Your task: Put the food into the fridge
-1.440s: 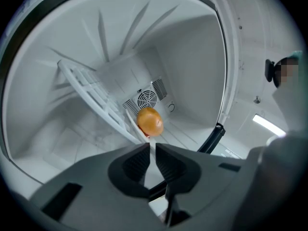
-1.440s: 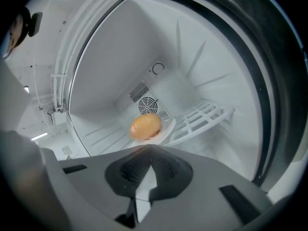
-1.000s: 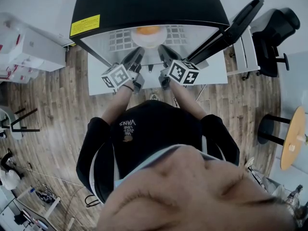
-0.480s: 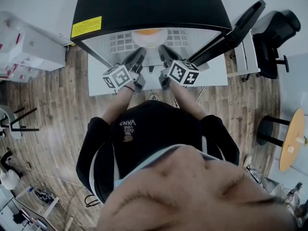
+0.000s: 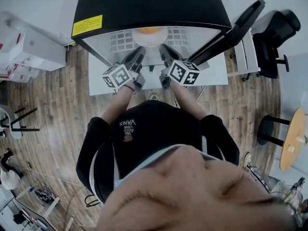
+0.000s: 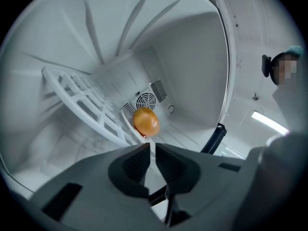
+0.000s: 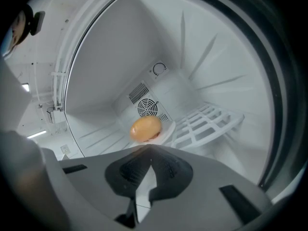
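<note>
Fingers (image 6: pixel 136 161) of my left gripper (image 6: pixel 150 147) stand almost together, empty; my right gripper (image 7: pixel 148 149) is fully closed, empty. I see the round orange-brown food item (image 7: pixel 146 128) resting on a white plate (image 7: pixel 168 129) at the rear of the white-lined black fridge (image 7: pixel 110 71).

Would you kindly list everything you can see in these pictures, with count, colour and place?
fridge: one, black outside, white inside, in front of the person
fridge door: one, black, open at the right
sticker: one, yellow, on the fridge top
round food item: one, orange-brown, on the plate
plate: one, white, in front of the fan grille
shelf: one, white, inside the fridge
fan grille: one, white, rear wall
office chair: one, black, right of the fridge
round table: one, wooden, far right
left gripper: grey, jaws all but closed, empty
right gripper: grey, shut, empty
</note>
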Tool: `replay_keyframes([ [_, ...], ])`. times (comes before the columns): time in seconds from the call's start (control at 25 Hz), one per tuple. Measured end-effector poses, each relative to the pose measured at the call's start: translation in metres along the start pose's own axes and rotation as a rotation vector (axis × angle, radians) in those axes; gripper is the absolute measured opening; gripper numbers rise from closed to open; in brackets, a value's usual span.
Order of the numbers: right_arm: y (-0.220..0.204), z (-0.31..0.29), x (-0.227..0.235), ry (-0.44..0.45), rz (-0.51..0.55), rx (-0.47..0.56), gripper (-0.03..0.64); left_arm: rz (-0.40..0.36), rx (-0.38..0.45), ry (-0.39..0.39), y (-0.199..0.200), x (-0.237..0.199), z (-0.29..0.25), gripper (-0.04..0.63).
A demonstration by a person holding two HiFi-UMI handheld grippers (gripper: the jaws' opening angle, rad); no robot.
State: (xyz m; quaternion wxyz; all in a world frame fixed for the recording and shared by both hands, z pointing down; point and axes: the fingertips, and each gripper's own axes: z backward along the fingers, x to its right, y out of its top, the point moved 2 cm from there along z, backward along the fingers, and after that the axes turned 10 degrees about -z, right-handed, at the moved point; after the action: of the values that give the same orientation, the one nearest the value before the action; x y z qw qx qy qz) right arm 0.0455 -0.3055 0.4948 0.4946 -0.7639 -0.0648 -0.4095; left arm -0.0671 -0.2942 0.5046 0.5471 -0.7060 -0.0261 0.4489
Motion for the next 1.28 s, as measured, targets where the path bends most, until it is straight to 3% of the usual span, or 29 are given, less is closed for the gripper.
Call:
replay_keyframes([
  [0.68,-0.011,0.022,-0.015,-0.016,0.06,0.017,0.012,-0.147,-0.021,-0.003,0.0,0.015,0.026,0.043],
  [1.28,-0.037,0.058,-0.03,-0.044,0.059,0.035,0.012,-0.16,-0.065,-0.03,-0.019,0.034,0.06,0.043],
])
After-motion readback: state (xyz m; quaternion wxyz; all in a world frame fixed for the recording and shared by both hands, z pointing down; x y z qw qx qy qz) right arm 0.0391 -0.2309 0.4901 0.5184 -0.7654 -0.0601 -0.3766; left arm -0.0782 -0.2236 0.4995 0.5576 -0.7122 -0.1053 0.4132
